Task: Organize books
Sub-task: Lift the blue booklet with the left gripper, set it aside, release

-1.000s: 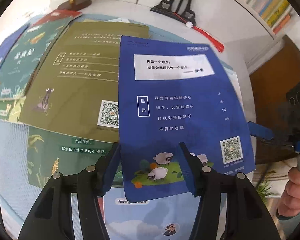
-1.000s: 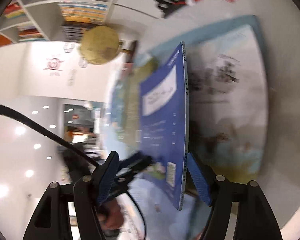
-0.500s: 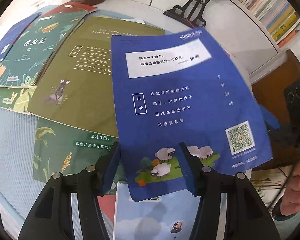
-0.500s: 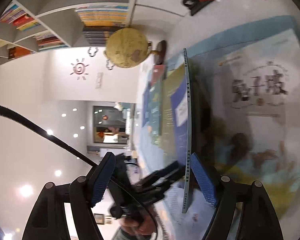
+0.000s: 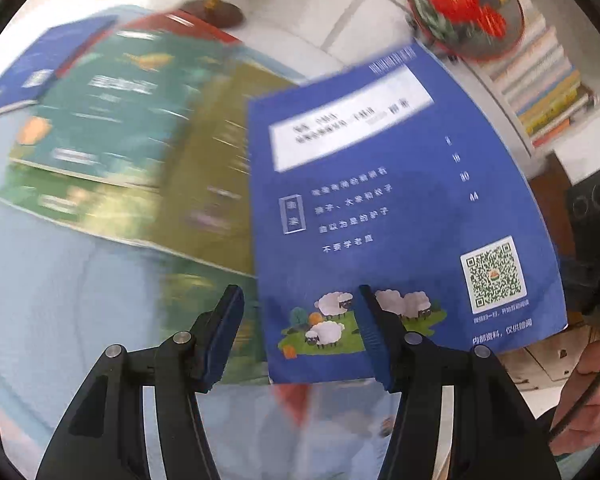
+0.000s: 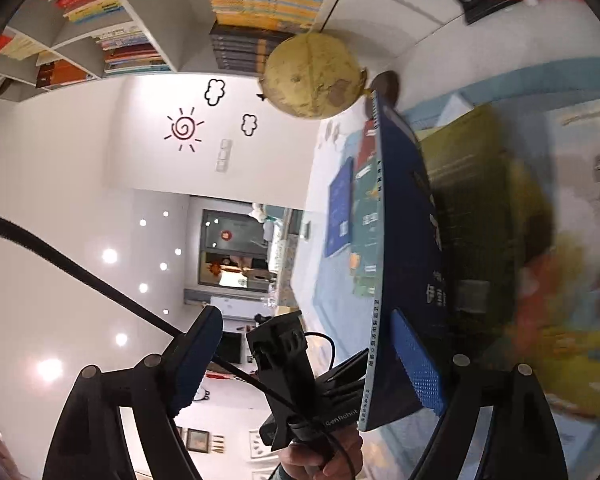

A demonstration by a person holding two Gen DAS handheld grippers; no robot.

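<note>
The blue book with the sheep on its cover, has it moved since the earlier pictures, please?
Yes. The blue book has been lifted toward the shelf of books and off the olive book that it overlapped earlier.

Blue book (image 5: 400, 208), back cover, just ahead of the left tool's fingers — column of page numbers near the right edge, "30" and "44" legible; QR code at lower right; Chinese lines too blurred to read. Left gripper (image 6: 296, 392) body, seen between the right tool's fingers — faint lettering "GenRobot". Spine text of the book: Chinese, too small to tell.
</note>
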